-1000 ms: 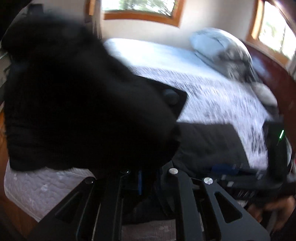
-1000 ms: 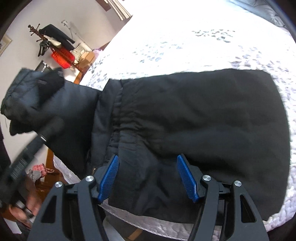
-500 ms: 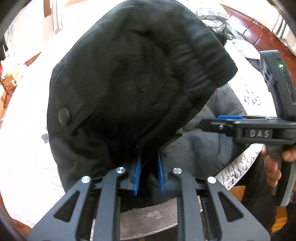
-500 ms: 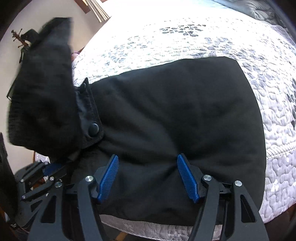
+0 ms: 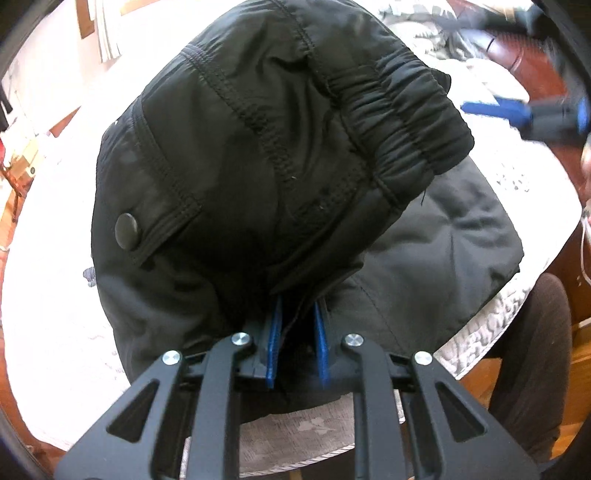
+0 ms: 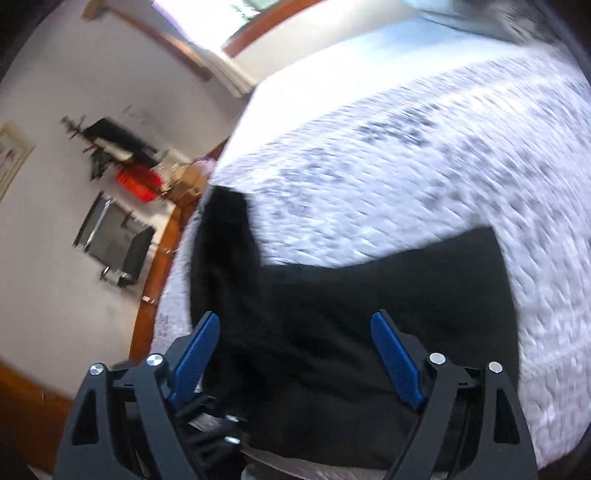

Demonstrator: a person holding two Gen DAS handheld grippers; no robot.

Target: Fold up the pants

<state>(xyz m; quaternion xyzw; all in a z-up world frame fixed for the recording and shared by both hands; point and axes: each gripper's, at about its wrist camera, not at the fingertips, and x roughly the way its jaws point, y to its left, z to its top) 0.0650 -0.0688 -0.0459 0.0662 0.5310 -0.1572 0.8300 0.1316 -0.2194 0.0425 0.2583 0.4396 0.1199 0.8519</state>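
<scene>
Black pants [image 5: 258,166] lie folded on a white quilted bed [image 5: 55,258]. Their upper layer, with a snap button [image 5: 128,230] and a gathered elastic band [image 5: 406,110], rises from my left gripper [image 5: 297,306]. That gripper is shut on a fold of the fabric and points steeply down. In the right wrist view the pants [image 6: 369,314] lie flat near the bed's edge. My right gripper [image 6: 295,325] hangs above them, its jaws opening, with nothing touching its pads. It also shows as a blur, the right gripper [image 5: 517,110], at the upper right of the left wrist view.
A person's dark-clad leg [image 5: 535,350] stands by the bed's near right edge. Pillows [image 5: 424,33] lie at the far end. Beyond the bed's left side are a wooden frame [image 6: 155,277], a red item [image 6: 136,181] and dark furniture [image 6: 122,251].
My left gripper came down with the pants' band end over the folded part. My right gripper lifted off the pants and its jaws spread wider; its view swung towards the wall.
</scene>
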